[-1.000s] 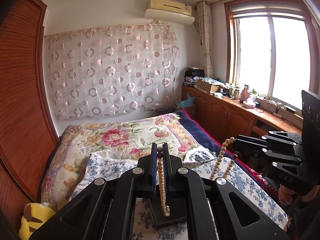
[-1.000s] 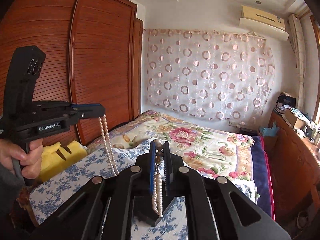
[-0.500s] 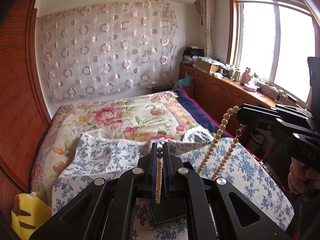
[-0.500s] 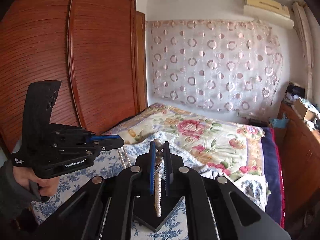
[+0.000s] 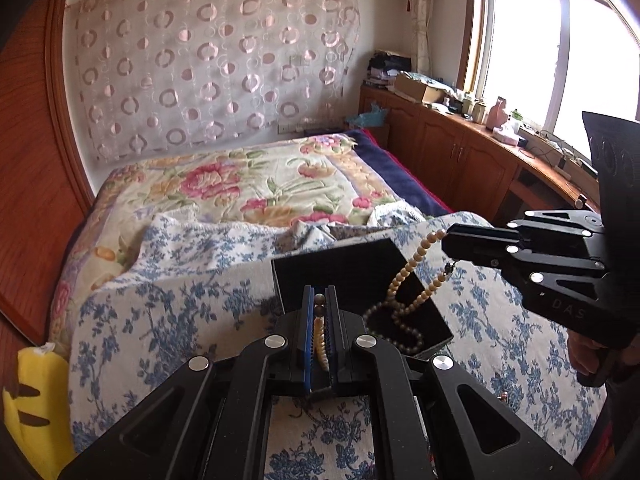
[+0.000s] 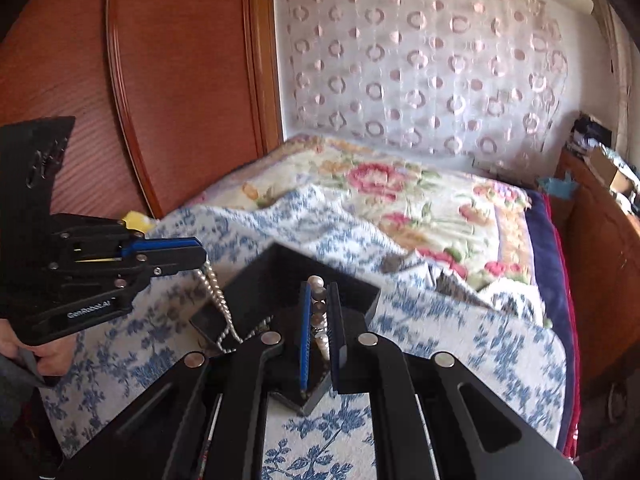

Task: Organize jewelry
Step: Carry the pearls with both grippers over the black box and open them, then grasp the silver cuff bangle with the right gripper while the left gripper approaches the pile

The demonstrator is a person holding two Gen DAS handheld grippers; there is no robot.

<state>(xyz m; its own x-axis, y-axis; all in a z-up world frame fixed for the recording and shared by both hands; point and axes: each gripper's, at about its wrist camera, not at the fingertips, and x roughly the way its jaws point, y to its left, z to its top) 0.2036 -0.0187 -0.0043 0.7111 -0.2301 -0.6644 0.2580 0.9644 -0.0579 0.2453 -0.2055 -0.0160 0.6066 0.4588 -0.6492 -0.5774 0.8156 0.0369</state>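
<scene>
Over black tray (image 5: 344, 268): pearl necklace (image 5: 404, 280), both grippers.

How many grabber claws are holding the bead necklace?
2. The left gripper pinches one end of the pearl necklace; the right gripper pinches the other. The middle sags onto the black tray.

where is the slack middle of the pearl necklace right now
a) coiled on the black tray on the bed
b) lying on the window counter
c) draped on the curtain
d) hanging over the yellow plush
a: the pearl necklace, its ends pinched in the left gripper and right gripper, loops down onto the black tray.
</scene>
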